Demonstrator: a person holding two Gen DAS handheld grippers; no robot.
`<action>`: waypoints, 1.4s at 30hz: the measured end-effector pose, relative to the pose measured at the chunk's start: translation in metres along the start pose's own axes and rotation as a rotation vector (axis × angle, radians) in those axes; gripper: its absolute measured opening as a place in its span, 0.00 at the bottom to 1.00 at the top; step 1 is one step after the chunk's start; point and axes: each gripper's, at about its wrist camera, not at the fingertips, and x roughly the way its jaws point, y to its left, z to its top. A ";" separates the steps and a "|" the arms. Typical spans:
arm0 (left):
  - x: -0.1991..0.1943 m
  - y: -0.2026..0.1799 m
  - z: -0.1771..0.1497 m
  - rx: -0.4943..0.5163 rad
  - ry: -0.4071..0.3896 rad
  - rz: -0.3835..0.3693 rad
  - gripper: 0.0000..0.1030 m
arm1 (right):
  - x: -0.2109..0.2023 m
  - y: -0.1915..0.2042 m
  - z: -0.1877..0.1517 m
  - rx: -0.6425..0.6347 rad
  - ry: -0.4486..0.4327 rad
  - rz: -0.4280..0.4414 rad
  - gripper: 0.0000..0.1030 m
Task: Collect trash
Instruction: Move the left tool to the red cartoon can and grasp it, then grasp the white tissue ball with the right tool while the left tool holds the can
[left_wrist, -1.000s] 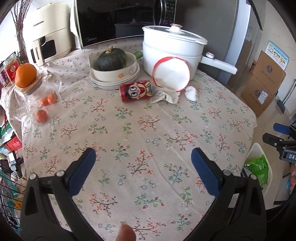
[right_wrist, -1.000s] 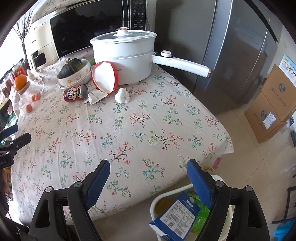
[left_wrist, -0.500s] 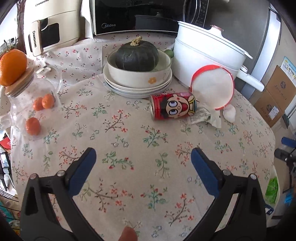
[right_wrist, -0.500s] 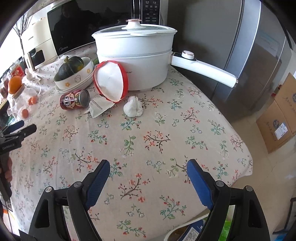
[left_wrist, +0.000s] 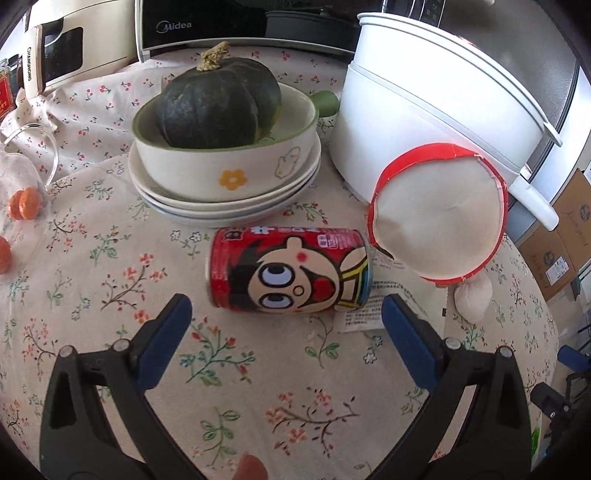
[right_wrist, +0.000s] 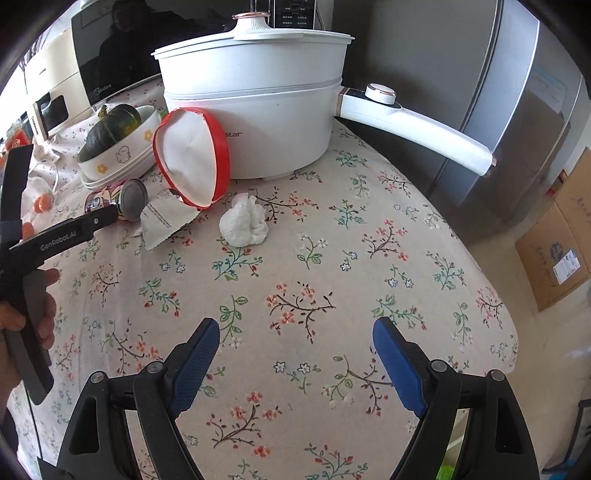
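- Two blue-padded fingers of our left claw (left_wrist: 286, 317) stand wide apart over the floral-clothed bench (left_wrist: 110, 258), holding nothing; the red cartoon-printed drink can (left_wrist: 290, 271) lies on its side just beyond them.
- Right wrist view: our right claw (right_wrist: 295, 350) also gapes empty above the cloth, with the crumpled white tissue ball (right_wrist: 243, 220) ahead, near the white electric pot (right_wrist: 255, 96).

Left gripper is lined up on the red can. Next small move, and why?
Probably ease the left gripper forward and down so its pads straddle the red cartoon can, then close. The can lies on its side just beyond the open fingertips, unheld, its length nearly filling the gap between them. The paper wrapper touches its right end, so keep the right pad clear of it.
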 end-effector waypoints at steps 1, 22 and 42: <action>0.002 -0.002 0.002 -0.004 -0.003 0.005 0.99 | 0.002 -0.001 0.000 -0.003 -0.001 -0.001 0.84; -0.023 0.036 -0.008 0.048 0.004 0.036 0.86 | 0.034 0.024 0.039 0.059 -0.103 0.062 0.84; -0.104 0.072 -0.044 0.062 0.027 0.041 0.86 | 0.062 0.041 0.047 0.113 -0.102 0.077 0.29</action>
